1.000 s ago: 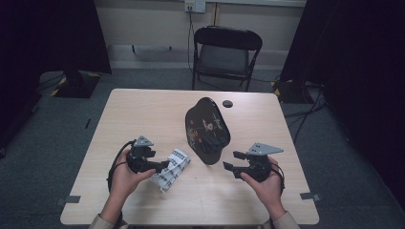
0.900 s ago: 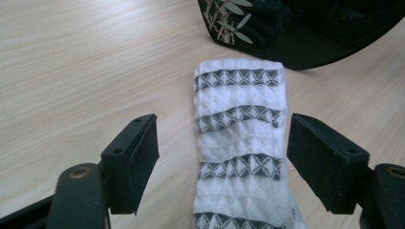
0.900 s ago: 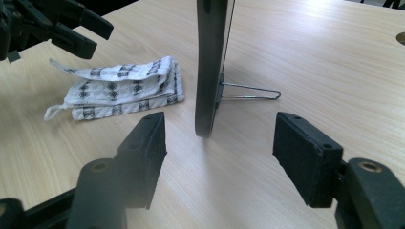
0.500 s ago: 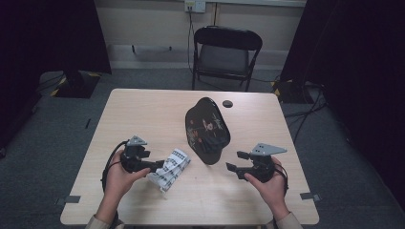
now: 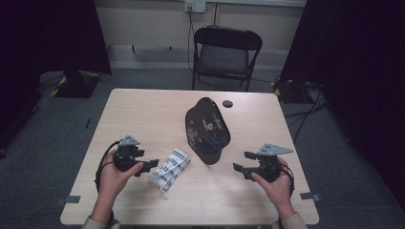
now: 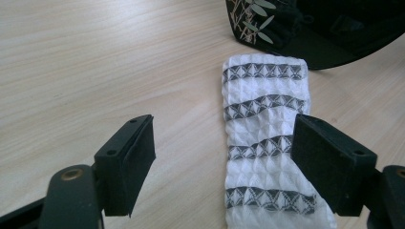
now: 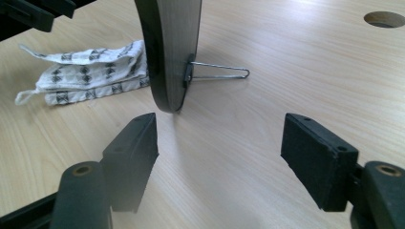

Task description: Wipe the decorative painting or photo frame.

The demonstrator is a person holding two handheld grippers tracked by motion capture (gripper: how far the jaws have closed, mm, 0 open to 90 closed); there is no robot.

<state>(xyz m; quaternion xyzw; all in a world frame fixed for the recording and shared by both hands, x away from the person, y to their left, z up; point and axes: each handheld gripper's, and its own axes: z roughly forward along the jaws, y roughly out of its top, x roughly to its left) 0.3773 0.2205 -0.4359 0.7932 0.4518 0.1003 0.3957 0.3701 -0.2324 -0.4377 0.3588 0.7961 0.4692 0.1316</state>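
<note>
With both my grippers gaping and holding nothing, the folded cloth (image 6: 267,143) lies flat just ahead of my left gripper (image 6: 224,164), under its one jaw. My right gripper (image 7: 219,162) faces the propped dark plate (image 7: 169,52); a careless nudge could topple it.

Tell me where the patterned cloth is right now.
In the high view the folded patterned cloth lies flat on the table, between the left gripper and the black decorated plate, touching neither.
</note>
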